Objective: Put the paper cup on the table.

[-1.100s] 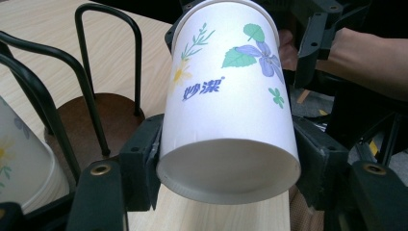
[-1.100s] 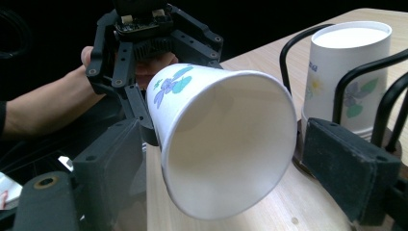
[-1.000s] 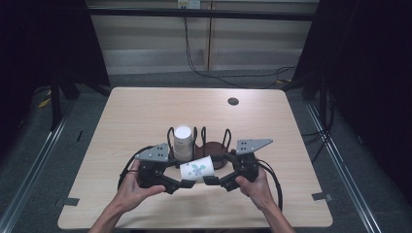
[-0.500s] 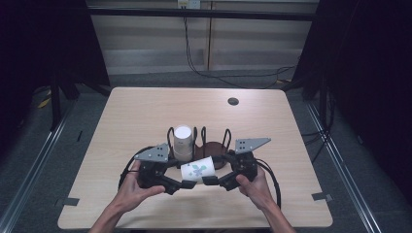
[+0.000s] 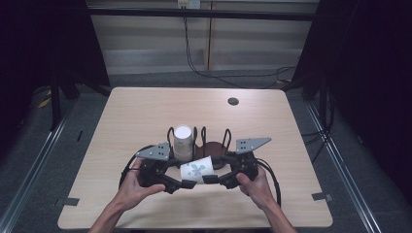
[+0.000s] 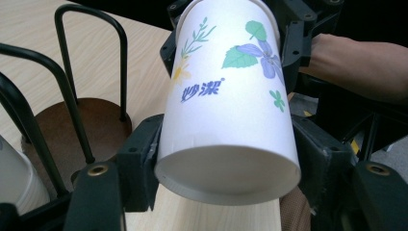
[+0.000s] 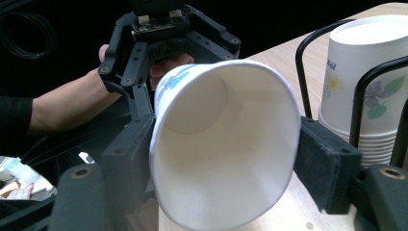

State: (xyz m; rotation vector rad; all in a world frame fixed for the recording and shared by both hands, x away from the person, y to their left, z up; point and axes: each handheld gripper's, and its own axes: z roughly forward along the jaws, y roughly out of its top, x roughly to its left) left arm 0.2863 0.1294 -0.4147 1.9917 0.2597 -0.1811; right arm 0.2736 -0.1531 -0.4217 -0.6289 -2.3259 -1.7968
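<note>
Paper, white with a leaf print, one cup [image 5: 197,168] lies on its side just above the table [image 5: 126,111], its long axis running between the two grippers. Left gripper [image 5: 183,184] has just eased yet pinches the base end; right gripper [image 5: 210,179] has just closed, squeezing the rim oval. Its view looks into the mouth [image 7: 223,144] and shows a stack of cups [image 7: 368,82] in the wire rack [image 7: 358,91].

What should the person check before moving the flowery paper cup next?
1. Left gripper fingers on the cup's base end: ok, both touch.
2. Right gripper fingers on the rim end: ok; jaws just closed onto it.
3. Flowery paper cup off the table: ok, held sideways.
4. Cup shape: not ok, rim squeezed oval.
5. Wire rack slot free: ok, brown base bare.
6. Stack of cups upright: ok.
</note>
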